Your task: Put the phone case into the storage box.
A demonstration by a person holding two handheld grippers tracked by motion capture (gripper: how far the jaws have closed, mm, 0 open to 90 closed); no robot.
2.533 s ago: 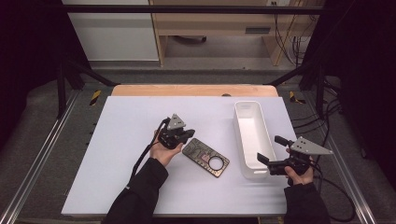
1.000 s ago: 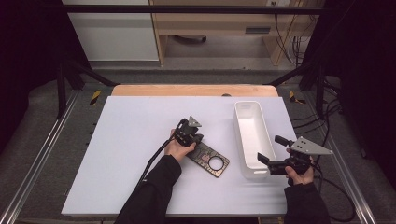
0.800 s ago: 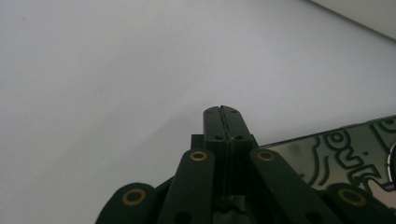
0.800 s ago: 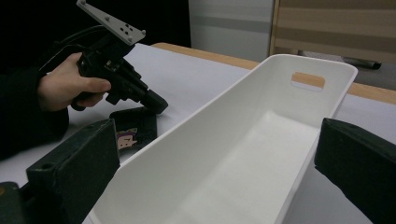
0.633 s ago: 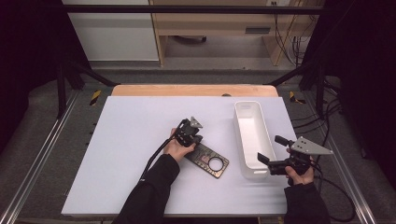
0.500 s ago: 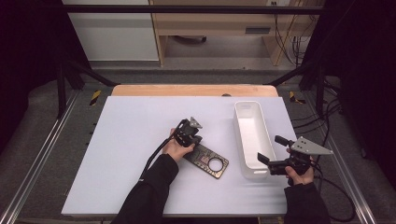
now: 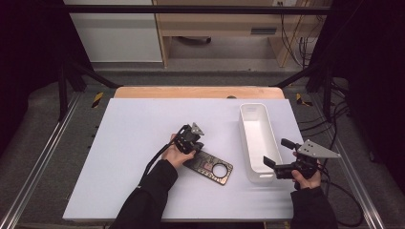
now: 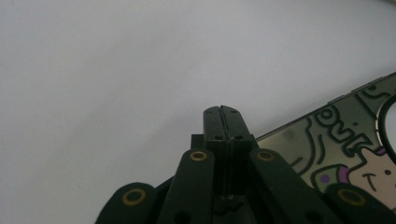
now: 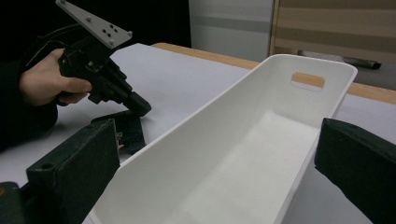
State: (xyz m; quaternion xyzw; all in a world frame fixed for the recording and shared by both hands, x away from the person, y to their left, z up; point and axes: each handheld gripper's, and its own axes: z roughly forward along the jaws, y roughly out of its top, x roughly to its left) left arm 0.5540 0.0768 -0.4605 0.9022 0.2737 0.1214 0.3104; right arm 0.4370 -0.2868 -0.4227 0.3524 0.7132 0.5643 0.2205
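— Phone case [image 7: 210, 166], where is it?
— Flat on the white table [image 7: 124, 143], near the middle, left of the white bin [image 7: 258, 138].
— And the left gripper [image 7: 197, 144]?
— Clenched on nothing, tips at the case's far left corner; the case lies just right of them in the left gripper view [image 8: 336, 140].
— The right gripper [image 7: 276, 152]?
— Spread wide at the bin's near end, well apart from the case.

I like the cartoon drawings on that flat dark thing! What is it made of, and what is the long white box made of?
The phone case looks like glossy plastic, perhaps rubbery: it shows soft reflections, printed cartoon outlines and a round cut-out. The white box looks like smooth moulded plastic: thin even walls, rounded corners and a cut handle slot. The left claw, shut, rests by the case's edge.
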